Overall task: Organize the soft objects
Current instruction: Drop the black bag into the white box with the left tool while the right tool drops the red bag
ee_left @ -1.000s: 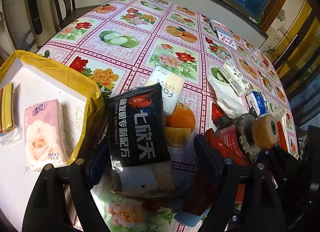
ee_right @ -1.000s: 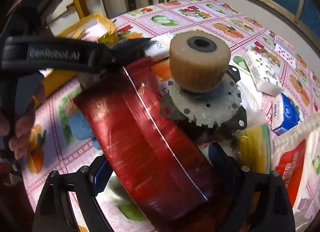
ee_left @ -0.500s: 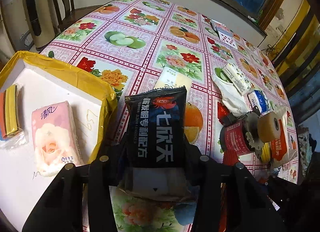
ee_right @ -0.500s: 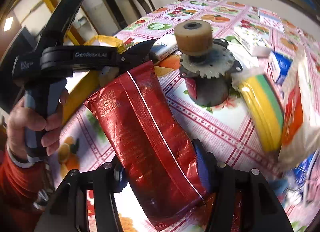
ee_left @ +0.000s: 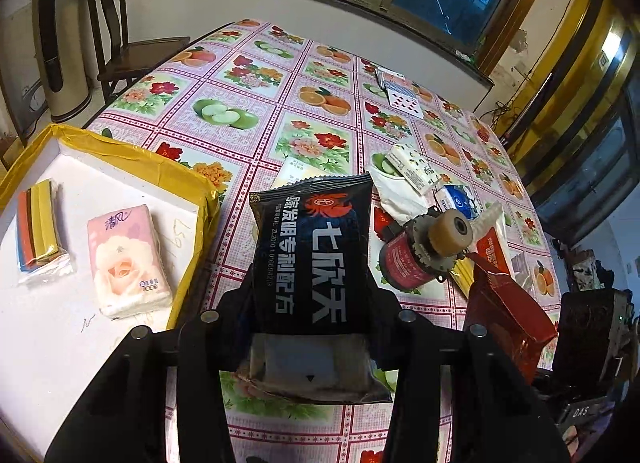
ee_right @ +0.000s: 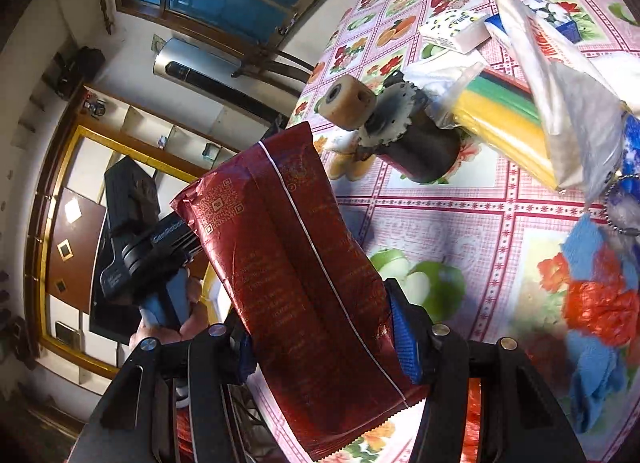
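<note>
Black foil packet [ee_left: 312, 255] clamped in the left gripper [ee_left: 310, 327], held above the tablecloth [ee_left: 280, 103] just right of the yellow-rimmed box [ee_left: 188, 183]. Red foil packet [ee_right: 292, 263] pinched likewise in the right gripper [ee_right: 328, 347], lifted off the table near the motor part [ee_right: 400, 135]. Seemingly mid-carry, both packets bound for the box beside the pink tissue pack [ee_left: 128, 259]. Next: swing left over the rim, lower onto the bare white floor, then release.
</note>
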{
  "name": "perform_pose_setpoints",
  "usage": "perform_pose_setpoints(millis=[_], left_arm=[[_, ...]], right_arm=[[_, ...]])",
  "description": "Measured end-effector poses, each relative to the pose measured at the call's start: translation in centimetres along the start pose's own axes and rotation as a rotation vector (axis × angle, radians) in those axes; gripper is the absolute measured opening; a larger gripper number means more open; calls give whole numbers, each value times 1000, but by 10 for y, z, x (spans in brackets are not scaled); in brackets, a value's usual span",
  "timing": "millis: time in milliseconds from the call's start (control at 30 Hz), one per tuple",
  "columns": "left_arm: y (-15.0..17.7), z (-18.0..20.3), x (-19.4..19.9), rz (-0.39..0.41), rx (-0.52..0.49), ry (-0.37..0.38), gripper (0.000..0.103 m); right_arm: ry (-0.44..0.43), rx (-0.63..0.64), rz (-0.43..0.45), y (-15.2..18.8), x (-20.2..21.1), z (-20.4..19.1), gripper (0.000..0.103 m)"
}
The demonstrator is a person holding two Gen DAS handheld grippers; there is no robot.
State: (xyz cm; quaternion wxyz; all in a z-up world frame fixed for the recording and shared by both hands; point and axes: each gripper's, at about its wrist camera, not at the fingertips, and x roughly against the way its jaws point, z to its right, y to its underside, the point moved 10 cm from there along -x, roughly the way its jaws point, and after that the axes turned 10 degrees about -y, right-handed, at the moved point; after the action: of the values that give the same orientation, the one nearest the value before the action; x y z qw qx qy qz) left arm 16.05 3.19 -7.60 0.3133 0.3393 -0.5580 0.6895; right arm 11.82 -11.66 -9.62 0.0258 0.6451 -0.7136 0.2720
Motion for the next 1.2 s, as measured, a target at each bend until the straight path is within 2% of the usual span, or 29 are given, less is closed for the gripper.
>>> perform_pose_setpoints(millis=[233, 367, 467, 533, 667, 800, 933, 1000, 1067, 1133, 1200], left_arm=[[-10, -35, 30, 53, 6, -56, 43], [-24, -79, 41, 84, 31, -133, 43], [-36, -126, 45, 104, 82, -214, 43], [-41, -155, 41, 104, 105, -266, 43], [-40, -199, 16, 63, 156, -322, 43], [-32, -215, -7, 19, 184, -325, 43], [-26, -225, -14, 9, 192, -348, 45], [-23, -227, -17, 0, 200, -337, 45], [-20, -231, -19, -4, 204, -358, 49], [-18, -236, -18, -2, 219, -373, 60], [-18, -243, -12, 15, 242, -378, 64]], right_arm=[[-52, 39, -29, -10, -38, -47, 56], [-70, 69, -58, -23, -71, -75, 56], [-75, 70, -89, -35, -106, -92, 56], [-46, 80, -112, -47, -134, -101, 56], [5, 53, -138, -63, -185, -106, 56], [116, 48, -161, -66, -226, -95, 56], [283, 112, -176, -68, -254, -85, 56], [322, 127, -194, -64, -264, -81, 59], [319, 130, -210, -58, -272, -79, 65], [302, 134, -207, -57, -273, -78, 66], [258, 114, -210, -54, -269, -80, 67]])
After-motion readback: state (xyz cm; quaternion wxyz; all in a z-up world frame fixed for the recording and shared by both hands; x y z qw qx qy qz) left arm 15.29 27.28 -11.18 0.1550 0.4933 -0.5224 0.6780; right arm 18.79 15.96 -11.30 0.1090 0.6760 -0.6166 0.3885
